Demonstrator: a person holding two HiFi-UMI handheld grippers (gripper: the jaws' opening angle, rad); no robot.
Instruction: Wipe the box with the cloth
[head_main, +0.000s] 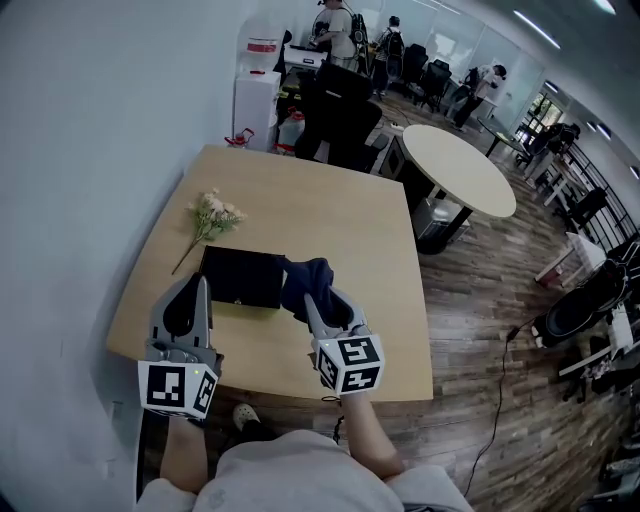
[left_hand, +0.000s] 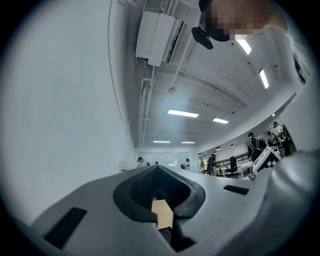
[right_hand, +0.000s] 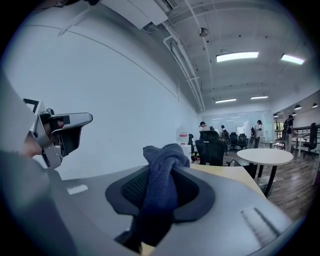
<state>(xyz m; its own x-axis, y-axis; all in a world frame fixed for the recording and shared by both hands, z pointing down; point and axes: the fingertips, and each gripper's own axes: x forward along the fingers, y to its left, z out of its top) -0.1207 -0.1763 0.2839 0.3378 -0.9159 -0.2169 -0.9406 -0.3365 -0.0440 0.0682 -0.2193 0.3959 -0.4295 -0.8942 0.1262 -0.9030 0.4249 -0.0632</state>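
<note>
Two tongs: left tongs (head_main: 196, 287) closed, empty; right tongs (head_main: 311, 302) clamp one blue cloth (head_main: 306, 274) beside one black box (head_main: 240, 277).

Grey moulded shells on left hand-held gripper (head_main: 192, 290) and right hand-held gripper (head_main: 312, 305), with black ribbed pads in the jaw recesses. Each has a white cube with black square markers: left cube (head_main: 177, 388) at 7 o'clock, right cube (head_main: 350, 364) at 6 o'clock. Wearer has a pale grey short-sleeved top (head_main: 290, 475).

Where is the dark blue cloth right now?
In the head view the dark blue cloth is held in the jaws of the right gripper, just below centre, at the right end of the black box on the wooden table.
</note>
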